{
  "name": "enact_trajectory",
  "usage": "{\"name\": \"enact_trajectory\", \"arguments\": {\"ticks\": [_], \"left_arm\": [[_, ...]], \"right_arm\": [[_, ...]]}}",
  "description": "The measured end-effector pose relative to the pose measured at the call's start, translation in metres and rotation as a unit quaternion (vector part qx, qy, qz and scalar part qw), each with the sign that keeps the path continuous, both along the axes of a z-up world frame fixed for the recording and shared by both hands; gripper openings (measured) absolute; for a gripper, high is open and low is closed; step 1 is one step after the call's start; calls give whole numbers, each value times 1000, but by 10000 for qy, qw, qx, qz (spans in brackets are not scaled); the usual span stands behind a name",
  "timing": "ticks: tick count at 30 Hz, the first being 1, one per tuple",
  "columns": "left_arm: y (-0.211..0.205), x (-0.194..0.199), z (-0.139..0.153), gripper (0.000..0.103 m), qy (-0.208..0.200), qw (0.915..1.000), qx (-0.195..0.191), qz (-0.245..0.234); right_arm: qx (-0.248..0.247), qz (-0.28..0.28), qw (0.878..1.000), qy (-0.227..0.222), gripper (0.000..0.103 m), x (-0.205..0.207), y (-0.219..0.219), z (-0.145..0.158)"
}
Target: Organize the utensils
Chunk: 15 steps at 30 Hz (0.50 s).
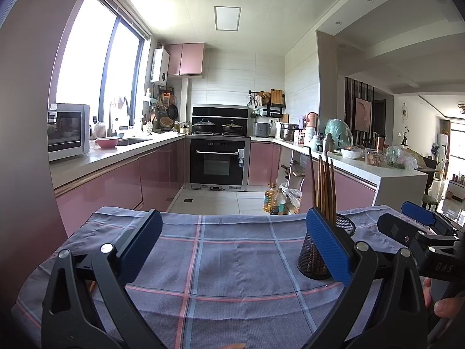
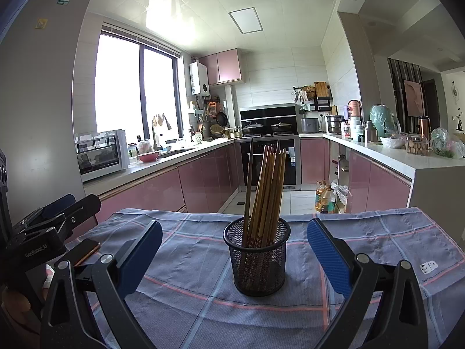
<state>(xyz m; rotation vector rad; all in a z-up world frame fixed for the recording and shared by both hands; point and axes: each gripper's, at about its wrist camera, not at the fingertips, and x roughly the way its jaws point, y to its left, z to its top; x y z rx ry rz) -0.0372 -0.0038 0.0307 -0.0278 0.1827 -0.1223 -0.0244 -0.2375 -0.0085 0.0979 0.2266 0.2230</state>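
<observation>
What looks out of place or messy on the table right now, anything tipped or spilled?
Nothing stands out. The mesh holder stands upright on the checked cloth with the chopsticks inside, leaning a little but contained. One darker stick sits apart from the brown bundle. Both claws, left claw and right claw, are open and empty.

Both the left gripper and right gripper have black frames, silver screws and blue textured pads.
</observation>
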Motion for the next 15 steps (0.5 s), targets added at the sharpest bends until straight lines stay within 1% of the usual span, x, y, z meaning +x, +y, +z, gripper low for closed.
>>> {"name": "enact_trajectory", "arguments": {"ticks": [10, 13, 15], "left_arm": [[-4, 3, -2, 98, 59, 10000, 33, 66], [-4, 8, -5, 98, 190, 9998, -9, 9], [-4, 14, -10, 98, 367, 9993, 5, 32]], "right_arm": [[-4, -6, 10000, 28, 96, 1, -1, -1], [-39, -45, 9999, 121, 96, 3, -4, -4], [-128, -196, 9992, 314, 96, 10, -14, -10]]}}
